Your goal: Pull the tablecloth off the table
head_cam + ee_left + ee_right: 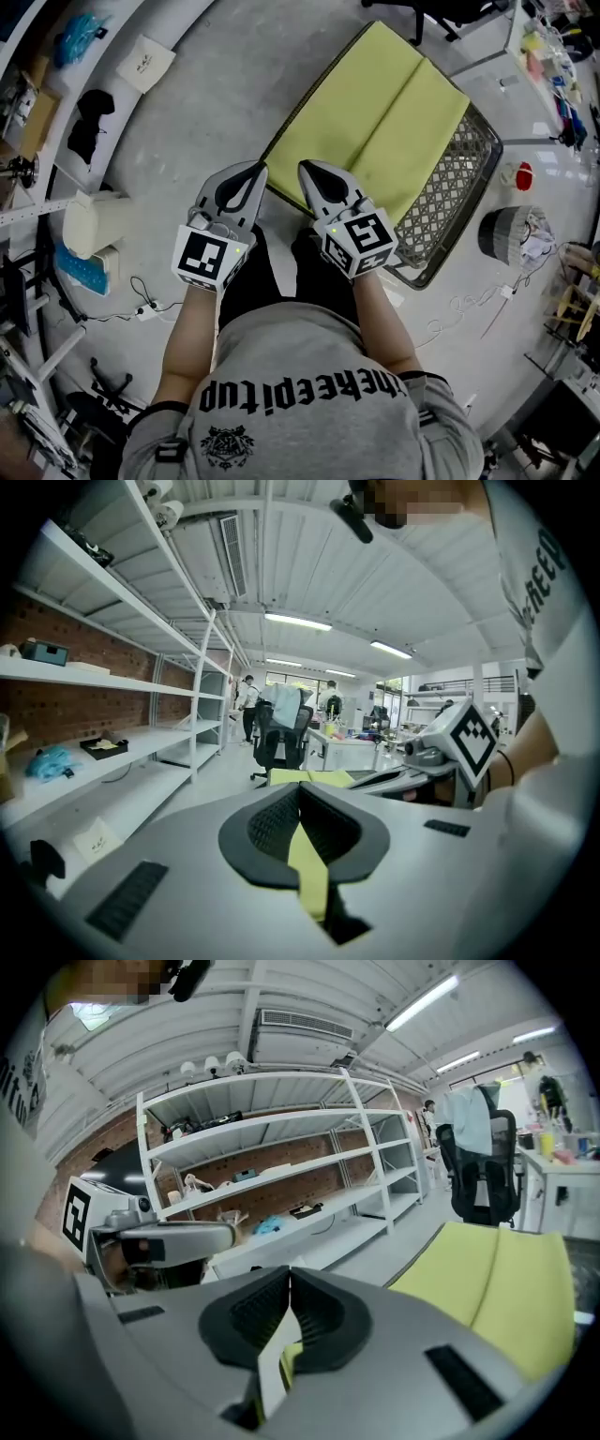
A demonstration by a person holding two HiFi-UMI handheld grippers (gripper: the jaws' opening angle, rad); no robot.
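Tablecloth (375, 112) near edge hid behind L gripper (255, 173), R gripper (307, 172).

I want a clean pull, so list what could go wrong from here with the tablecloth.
1. The left tool and right tool each pinch only a thin strip at the near edge of the yellow tablecloth; it may slip out.
2. The cloth could catch on the rim of the mesh table and drag it.
3. Stepping back, the person might trip on the white cable.
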